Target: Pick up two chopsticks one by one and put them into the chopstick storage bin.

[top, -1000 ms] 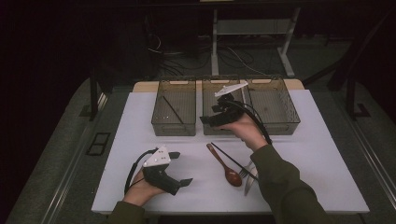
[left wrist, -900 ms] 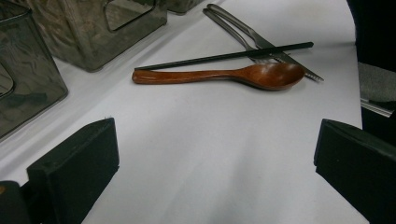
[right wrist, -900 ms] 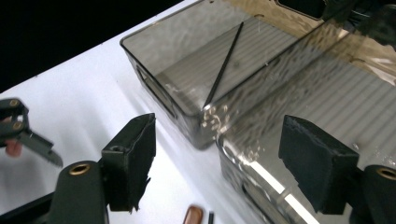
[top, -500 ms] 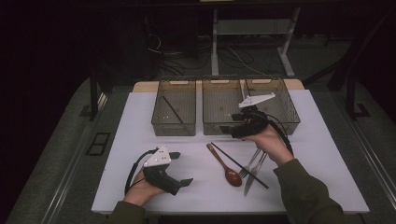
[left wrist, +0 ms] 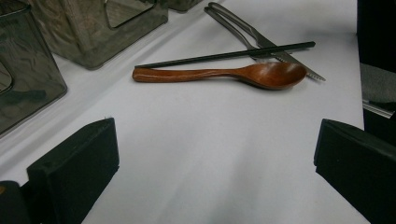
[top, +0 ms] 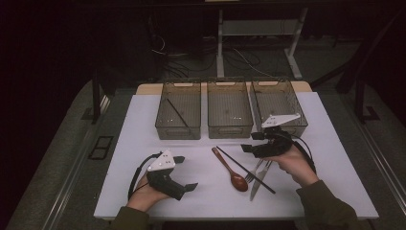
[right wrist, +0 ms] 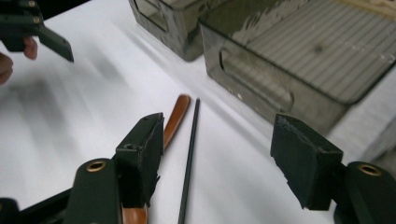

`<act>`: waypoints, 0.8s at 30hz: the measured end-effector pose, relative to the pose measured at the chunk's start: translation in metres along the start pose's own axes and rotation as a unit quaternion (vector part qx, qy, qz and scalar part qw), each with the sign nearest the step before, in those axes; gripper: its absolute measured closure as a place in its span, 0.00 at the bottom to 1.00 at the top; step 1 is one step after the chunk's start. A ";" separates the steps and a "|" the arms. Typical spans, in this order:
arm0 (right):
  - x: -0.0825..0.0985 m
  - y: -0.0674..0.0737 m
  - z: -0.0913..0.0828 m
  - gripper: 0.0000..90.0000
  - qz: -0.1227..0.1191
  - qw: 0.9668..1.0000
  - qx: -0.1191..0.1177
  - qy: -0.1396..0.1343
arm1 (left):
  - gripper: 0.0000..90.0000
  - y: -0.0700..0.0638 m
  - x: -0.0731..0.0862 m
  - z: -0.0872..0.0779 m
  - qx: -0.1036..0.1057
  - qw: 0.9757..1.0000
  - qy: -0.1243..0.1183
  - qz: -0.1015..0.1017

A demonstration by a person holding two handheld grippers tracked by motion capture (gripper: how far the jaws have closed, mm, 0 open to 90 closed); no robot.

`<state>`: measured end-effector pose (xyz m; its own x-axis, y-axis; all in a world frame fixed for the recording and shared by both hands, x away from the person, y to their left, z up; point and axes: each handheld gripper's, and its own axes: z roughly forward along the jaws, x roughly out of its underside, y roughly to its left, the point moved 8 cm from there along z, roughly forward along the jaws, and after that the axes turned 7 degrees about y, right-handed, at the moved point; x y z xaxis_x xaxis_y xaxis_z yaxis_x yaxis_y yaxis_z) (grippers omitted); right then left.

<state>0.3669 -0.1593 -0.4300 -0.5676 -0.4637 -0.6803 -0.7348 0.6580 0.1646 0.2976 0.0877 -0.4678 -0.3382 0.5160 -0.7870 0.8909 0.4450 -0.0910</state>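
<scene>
Right gripper (top: pixel 250 148), right of centre in the high view, hovers above the black chopstick (top: pixel 245 170); its jaws have just been closing, part open, nothing between them (chopstick lies below them). Left gripper (top: pixel 187 187), lower left, wide open, empty. Step: approach for pickup. Next: lower, straddle the chopstick, close.

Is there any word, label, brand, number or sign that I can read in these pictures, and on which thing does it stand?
None: no readable text in any view.
Wooden spoon: plain, no mark.
Black chopstick: plain.
Knife and fork: no brand readable.
Three clear bins: no labels visible.
White table cover: blank.
Grey plate on the left gripper: no writing.
</scene>
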 end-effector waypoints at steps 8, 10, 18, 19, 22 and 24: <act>0.023 0.002 -0.007 0.45 0.001 1.000 0.001 0.012 | 0.00 0.000 0.000 -0.001 -0.002 1.000 0.000 0.001; 0.027 0.003 -0.009 0.46 0.000 1.000 0.003 0.013 | 0.00 0.000 0.000 -0.001 -0.002 1.000 0.000 0.003; 0.046 0.006 -0.017 0.56 -0.001 1.000 0.006 0.020 | 0.00 0.000 0.000 -0.001 -0.003 1.000 0.001 0.001; 0.049 0.006 -0.018 0.57 -0.001 1.000 0.007 0.022 | 0.00 0.000 0.000 -0.001 -0.003 1.000 0.001 0.001; 0.056 0.007 -0.019 0.61 0.001 1.000 0.011 0.023 | 0.00 0.000 0.000 -0.001 -0.004 1.000 0.002 -0.001; 0.061 0.008 -0.020 0.64 0.004 1.000 0.012 0.022 | 0.00 0.000 0.000 -0.001 -0.005 1.000 0.002 0.000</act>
<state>0.3187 -0.1940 -0.4558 -0.5895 -0.4845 -0.6464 -0.7216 0.6755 0.1518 0.2974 0.0887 -0.4674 -0.3386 0.5185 -0.7852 0.8881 0.4518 -0.0846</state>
